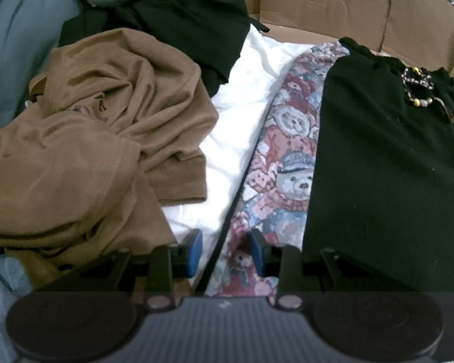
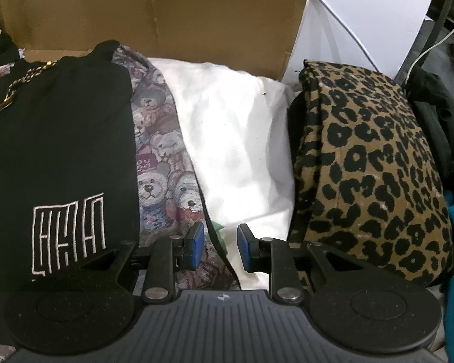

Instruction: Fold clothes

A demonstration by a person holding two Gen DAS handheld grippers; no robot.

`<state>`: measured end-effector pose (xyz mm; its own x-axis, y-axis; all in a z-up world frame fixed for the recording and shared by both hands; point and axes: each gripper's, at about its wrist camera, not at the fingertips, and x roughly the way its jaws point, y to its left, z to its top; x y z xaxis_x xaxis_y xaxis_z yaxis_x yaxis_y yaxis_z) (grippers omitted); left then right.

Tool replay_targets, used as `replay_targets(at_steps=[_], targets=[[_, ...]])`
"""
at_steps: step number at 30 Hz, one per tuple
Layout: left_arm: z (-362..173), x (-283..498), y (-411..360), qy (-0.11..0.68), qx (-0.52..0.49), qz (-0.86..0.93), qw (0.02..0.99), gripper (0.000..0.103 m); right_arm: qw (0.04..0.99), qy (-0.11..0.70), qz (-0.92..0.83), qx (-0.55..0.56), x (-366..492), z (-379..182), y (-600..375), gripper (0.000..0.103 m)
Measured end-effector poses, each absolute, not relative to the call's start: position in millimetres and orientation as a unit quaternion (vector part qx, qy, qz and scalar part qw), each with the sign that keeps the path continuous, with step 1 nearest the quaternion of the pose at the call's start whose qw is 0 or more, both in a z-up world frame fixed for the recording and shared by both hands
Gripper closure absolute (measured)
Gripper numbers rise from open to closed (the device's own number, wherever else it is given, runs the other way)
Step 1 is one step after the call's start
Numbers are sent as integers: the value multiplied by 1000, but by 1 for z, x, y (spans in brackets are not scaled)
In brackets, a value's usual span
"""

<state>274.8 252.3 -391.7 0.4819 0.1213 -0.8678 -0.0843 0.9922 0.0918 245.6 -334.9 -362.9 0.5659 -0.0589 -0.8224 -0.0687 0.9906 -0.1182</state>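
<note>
Clothes lie in two states on the white sheet. A black garment with a beaded cord at its far end lies flat and squared on a teddy-bear print cloth, right of centre in the left wrist view. The right wrist view shows the same black garment on the left, a line motif stitched near its near edge. A leopard-print piece sits folded on the far right. On the left, a brown garment lies crumpled in a heap, with another dark garment bunched behind it.

Both tongs are open and hold nothing. The left tongs hover over the bear cloth's dark left edge, the right tongs over the seam between bear cloth and sheet.

Whether the flat black piece is finished or awaits another fold cannot be settled; it would fit either.

Risks, as I judge them: a pinch taken here could catch the bear cloth or sheet along with a garment and drag the squared black piece out of shape. The brown heap is so twisted that a grab at one fold may lift a tangle. The beaded cord could snag.

Cardboard box walls close off the far side, and more clothing crowds the right edge.
</note>
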Motion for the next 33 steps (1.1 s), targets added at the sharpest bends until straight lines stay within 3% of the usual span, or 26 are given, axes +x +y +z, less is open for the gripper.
replay_targets(at_steps=[6,7,9,10,12,21,26,33], targets=[[-392,276,253,506,18,57,860,66,863,499,19,-79,250,-378,-331,73],[-392,276,253,506,20,56,860,66,862,500,21,-77,250,-378,-331,77],[-393,276,253,506,26,53,861,66,858,506,32,-81,250,-377,-329,103],[-393,277,253,506,30,52,861,66,858,505,31,-92,249,-377,-327,103],[-393,277,254,504,35,54,861,100,858,501,26,-109,248,-374,-326,103],[-393,281,253,509,44,71,857,100,855,507,-14,-104,255,-374,-332,103],[-380,276,253,508,49,72,857,92,858,506,-17,-87,253,-363,-332,101],[-357,247,246,494,49,54,867,92,860,504,-8,-74,230,-355,-330,96]])
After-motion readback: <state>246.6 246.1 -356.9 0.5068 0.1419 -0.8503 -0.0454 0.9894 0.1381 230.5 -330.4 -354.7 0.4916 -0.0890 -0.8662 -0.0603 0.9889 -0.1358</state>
